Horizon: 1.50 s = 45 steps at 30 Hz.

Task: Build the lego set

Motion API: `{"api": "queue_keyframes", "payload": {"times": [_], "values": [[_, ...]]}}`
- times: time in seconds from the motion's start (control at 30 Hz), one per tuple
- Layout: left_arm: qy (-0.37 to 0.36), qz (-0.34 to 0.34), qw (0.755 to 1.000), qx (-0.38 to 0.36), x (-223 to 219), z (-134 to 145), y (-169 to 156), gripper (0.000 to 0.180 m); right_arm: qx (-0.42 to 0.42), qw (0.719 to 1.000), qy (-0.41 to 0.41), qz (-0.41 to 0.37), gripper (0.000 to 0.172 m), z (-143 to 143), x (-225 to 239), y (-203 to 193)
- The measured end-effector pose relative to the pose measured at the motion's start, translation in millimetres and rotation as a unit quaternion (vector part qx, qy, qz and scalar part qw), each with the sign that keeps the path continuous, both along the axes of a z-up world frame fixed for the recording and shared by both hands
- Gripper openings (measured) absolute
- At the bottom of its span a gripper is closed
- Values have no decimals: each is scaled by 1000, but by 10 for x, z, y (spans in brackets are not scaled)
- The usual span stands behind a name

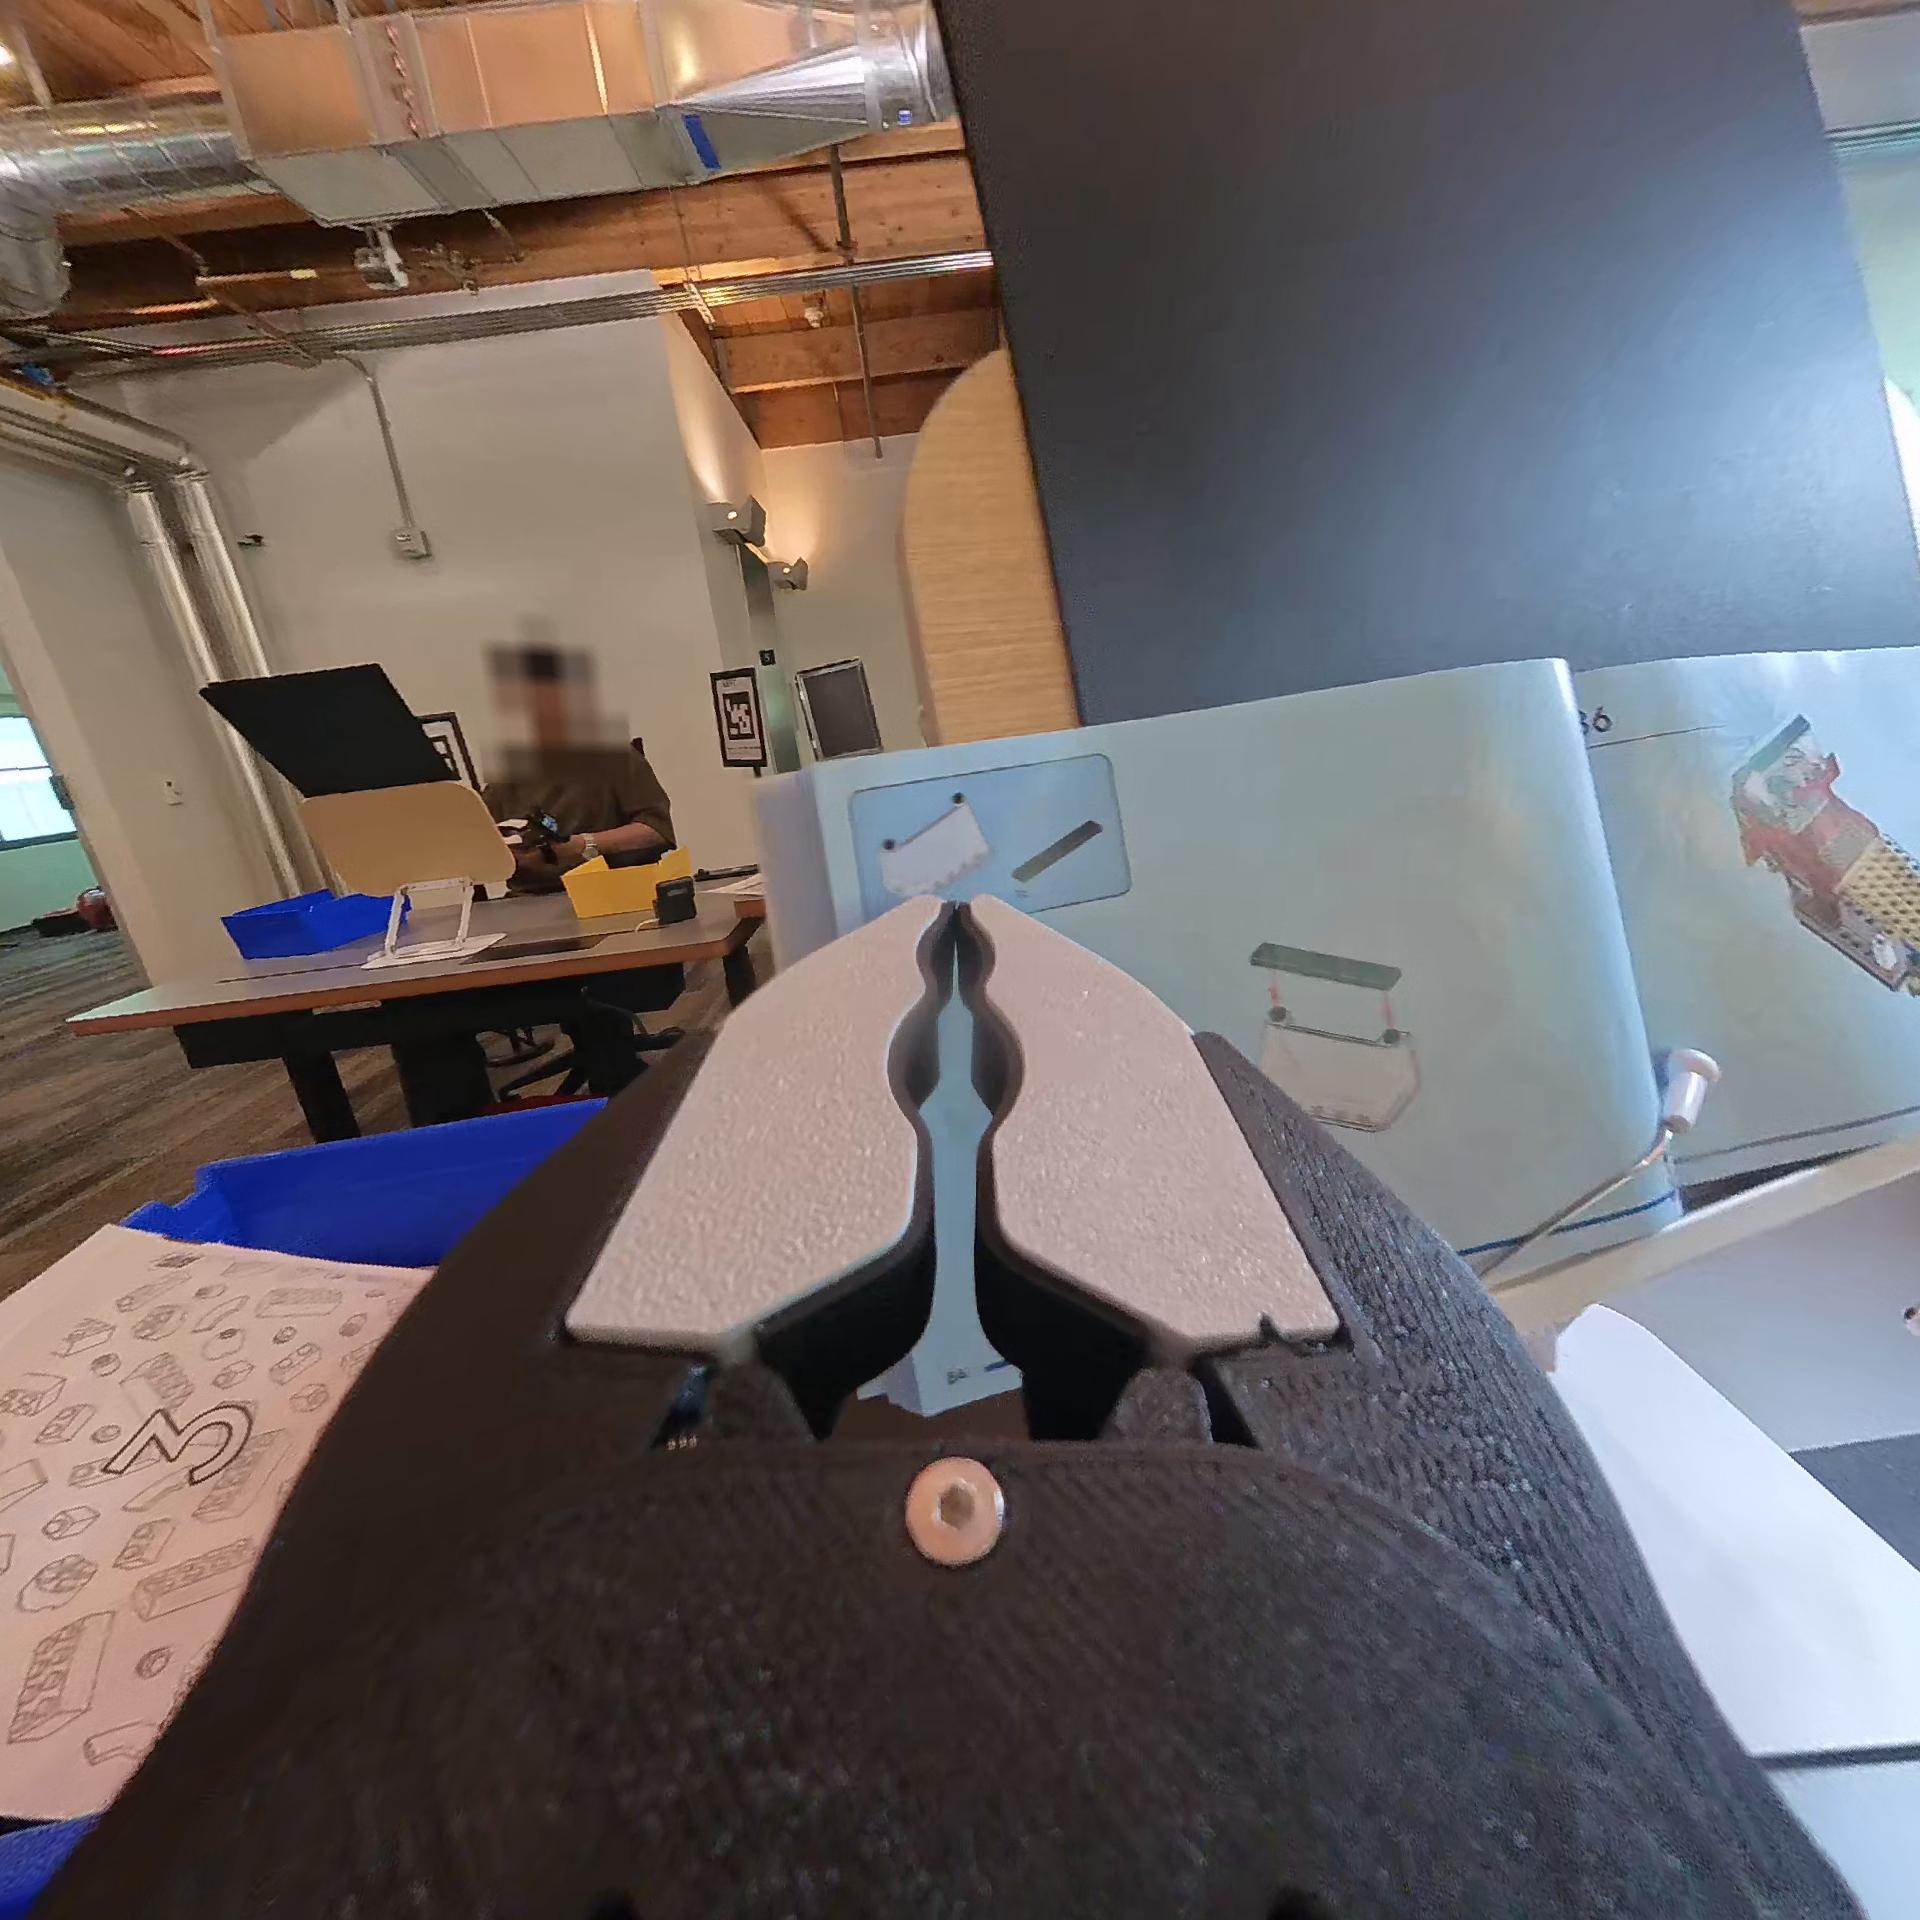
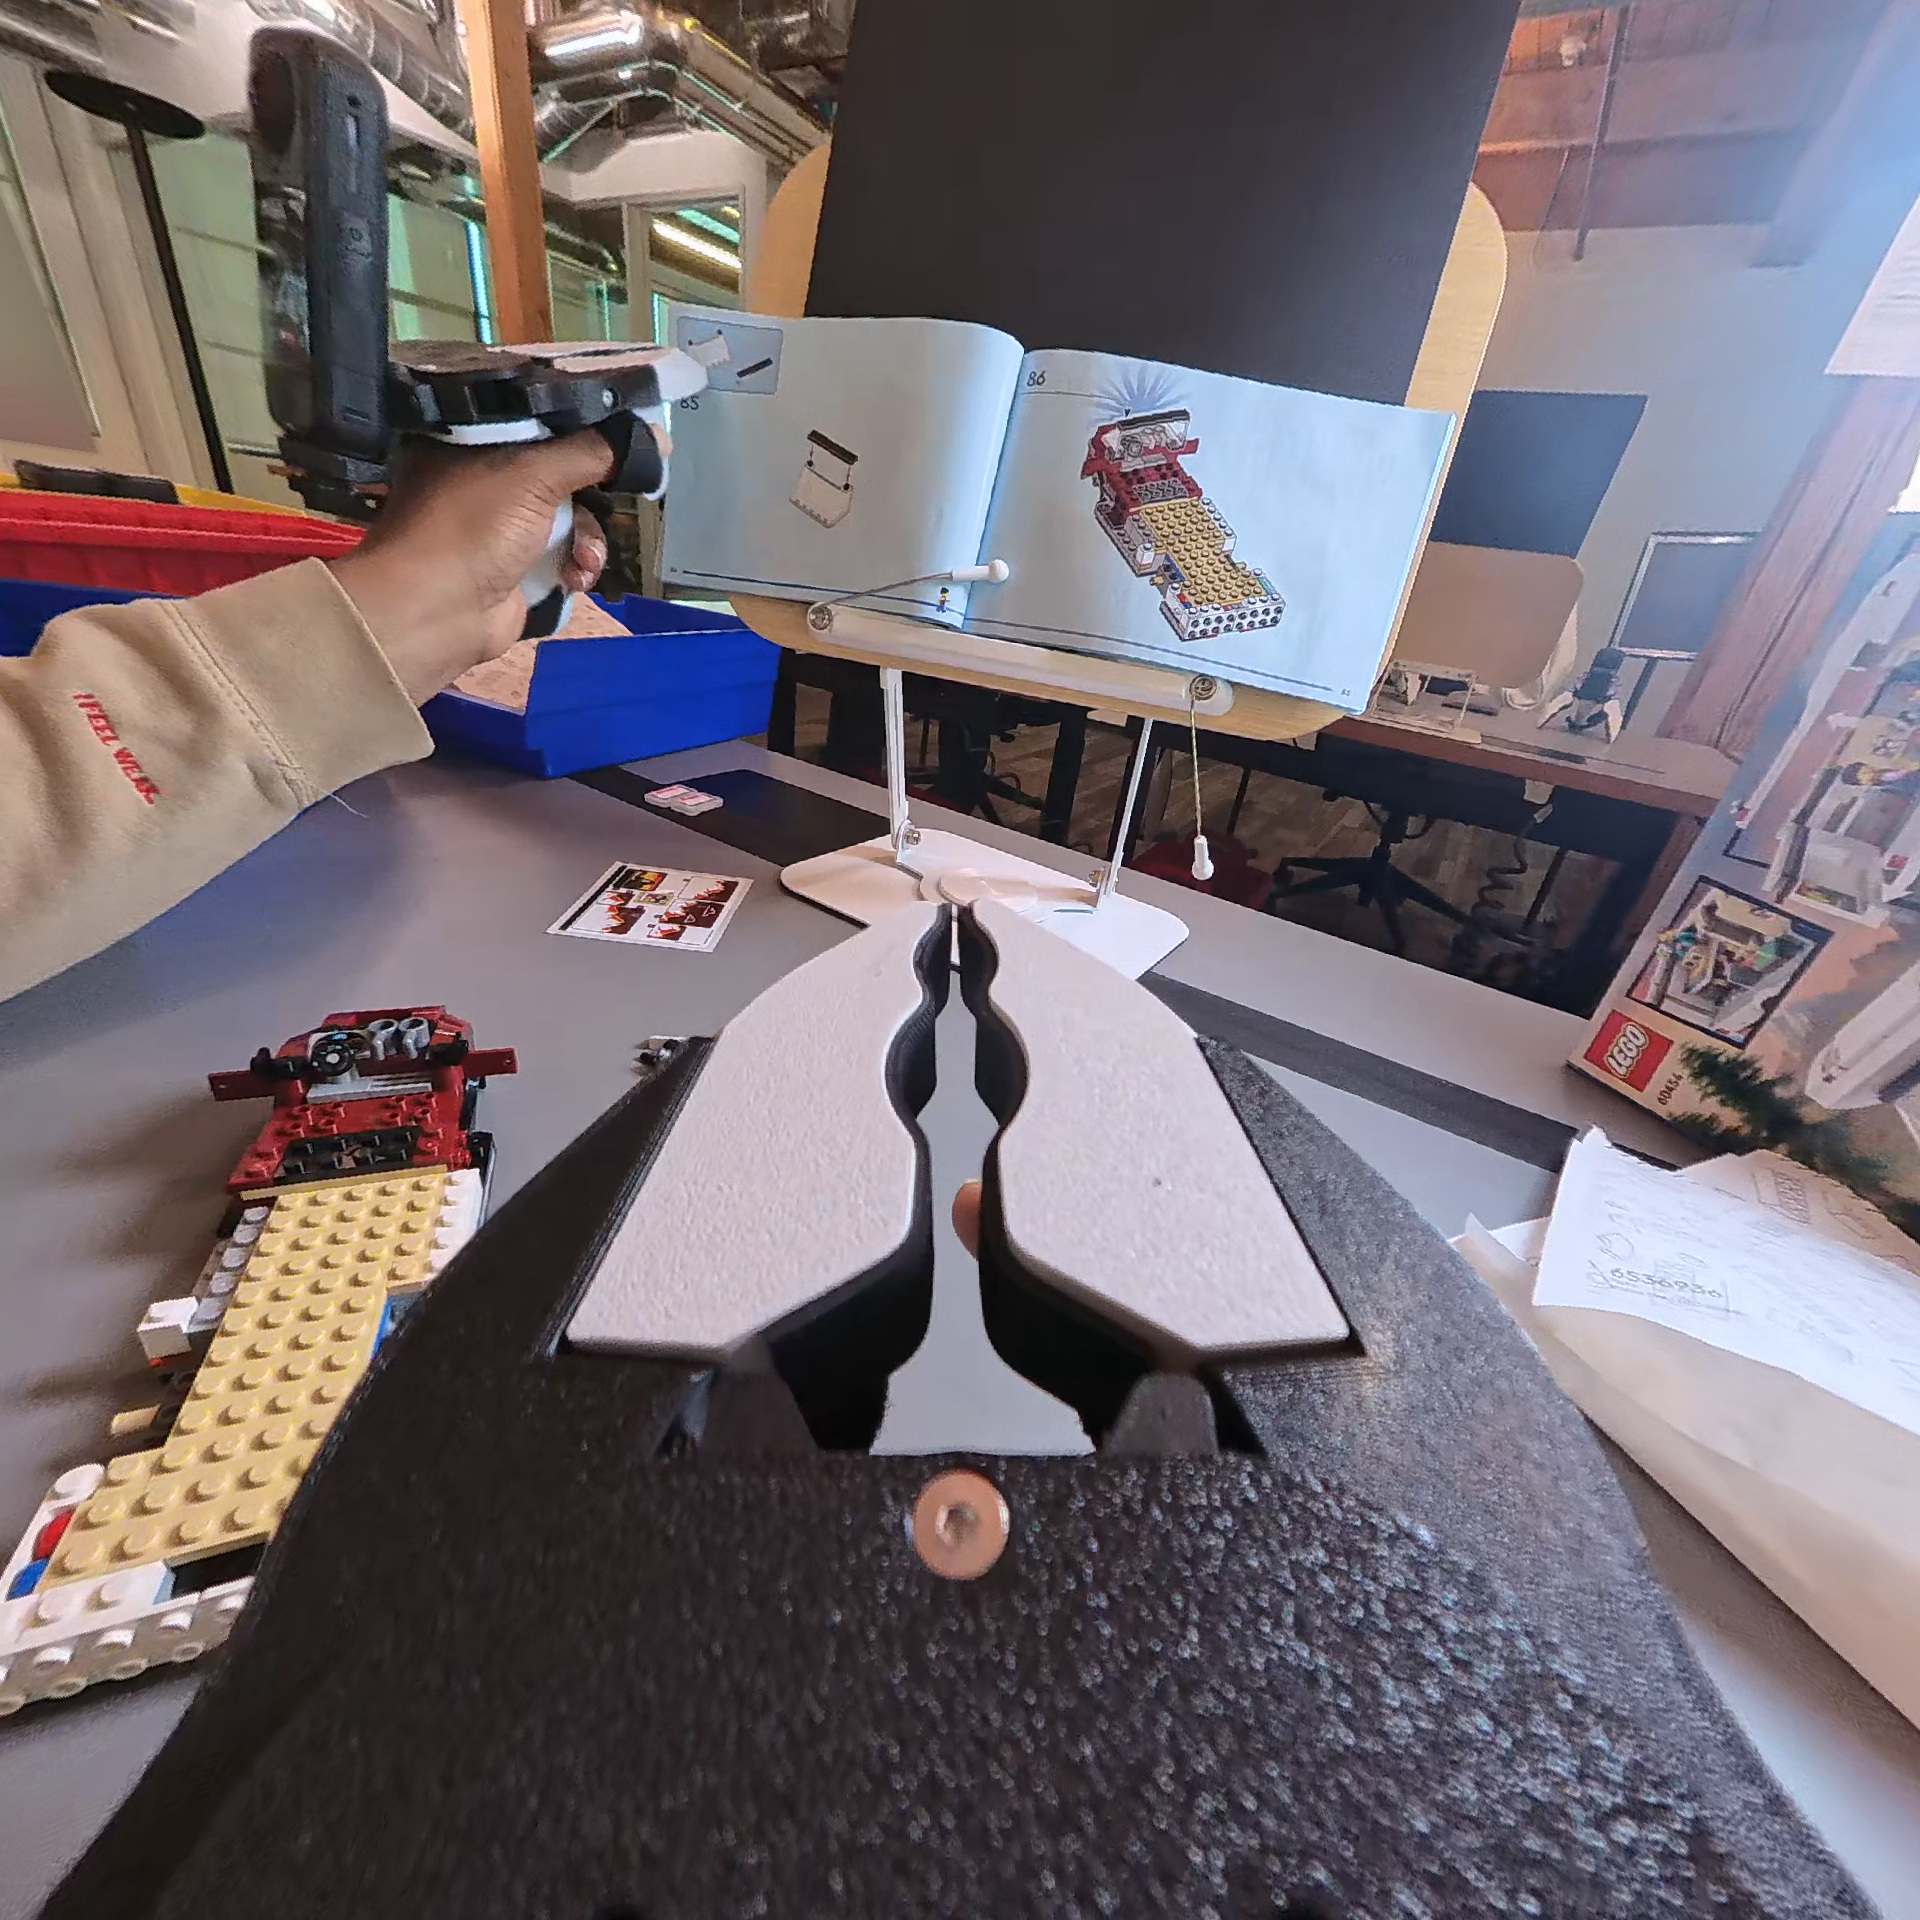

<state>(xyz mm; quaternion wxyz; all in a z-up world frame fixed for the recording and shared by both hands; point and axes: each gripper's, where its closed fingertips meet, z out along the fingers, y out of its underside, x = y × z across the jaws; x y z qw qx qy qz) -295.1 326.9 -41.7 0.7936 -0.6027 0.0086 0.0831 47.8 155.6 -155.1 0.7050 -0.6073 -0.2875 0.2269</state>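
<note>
My left tongs (image 1: 956, 914) clenched, empty, raised at upper-left corner of pale blue open instruction booklet (image 2: 1226, 488) propped on stand for reading. Right tongs (image 2: 958, 920) clenched, empty, low over grey counter (image 2: 416, 935); red-and-tan brick model (image 2: 301, 1226) lower left.

My right gripper (image 2: 958, 920) has two pale grey, grainy fingers (image 2: 810, 1153) with wavy black inner edges, set in a rough black printed body; one silver hex screw (image 2: 957, 1527) sits at 6 o'clock below them. My left gripper (image 1: 956, 914) is built the same, screw (image 1: 954, 1509) included. In the right view, at 10 o'clock, my left sleeve (image 2: 177, 717) is beige with small red lettering near the cuff.
</note>
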Motion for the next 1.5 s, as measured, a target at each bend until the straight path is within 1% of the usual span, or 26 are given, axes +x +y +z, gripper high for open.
{"api": "queue_keyframes", "payload": {"times": [0.2,0.43,0.6,0.7,0.87,0.93,1.0,1.1,1.17,1.2,1.23,1.3,1.33,1.37,1.4,1.43,1.47,1.5], "values": [[18,-12,1000,-7,159,-43,39,0,5,1000,-9,-1,1,-15,-13,4],[19,-27,999,-9,228,-71,43,0,-2,1000,-16,1,1,-59,-30,10],[25,-38,999,-4,307,-81,35,0,0,1000,-14,-3,2,-21,-2,11],[23,-44,999,-5,339,-85,32,0,-10,1000,-11,-3,3,-46,0,26],[20,-52,998,-6,386,-50,5,0,-9,1000,-16,-5,4,-67,-7,37],[20,-61,998,-5,435,4,-35,0,-8,1000,-18,-6,4,-80,-8,45],[17,-84,996,-9,534,125,-133,0,-7,1000,-25,-12,4,-105,0,66],[27,-142,989,-16,699,462,-424,0,-16,999,-28,-19,4,-164,18,107],[57,-166,984,-38,649,660,-620,1,-27,999,-18,-16,4,-167,18,103],[77,-171,980,-59,555,714,-708,8,-28,999,-15,-13,4,-148,17,90],[102,-175,975,-94,426,710,-795,12,-23,1000,-15,-11,4,-115,19,74],[162,-179,956,-169,82,568,-996,12,3,1000,-24,-13,4,6,45,41],[200,-175,942,-204,-142,436,-1112,8,19,999,-29,-13,4,82,61,14],[233,-172,922,-257,-394,213,-1241,5,34,999,-32,-11,4,158,78,-16],[246,-158,898,-328,-699,-73,-1381,5,47,998,-33,-12,4,231,102,-45],[249,-149,869,-401,-992,-398,-1557,5,59,998,-33,-14,3,301,130,-71],[234,-140,839,-471,-1258,-737,-1759,5,69,997,-31,-16,3,366,161,-95],[207,-114,813,-532,-1518,-1051,-1954,5,77,996,-27,-18,3,424,190,-117]]}}
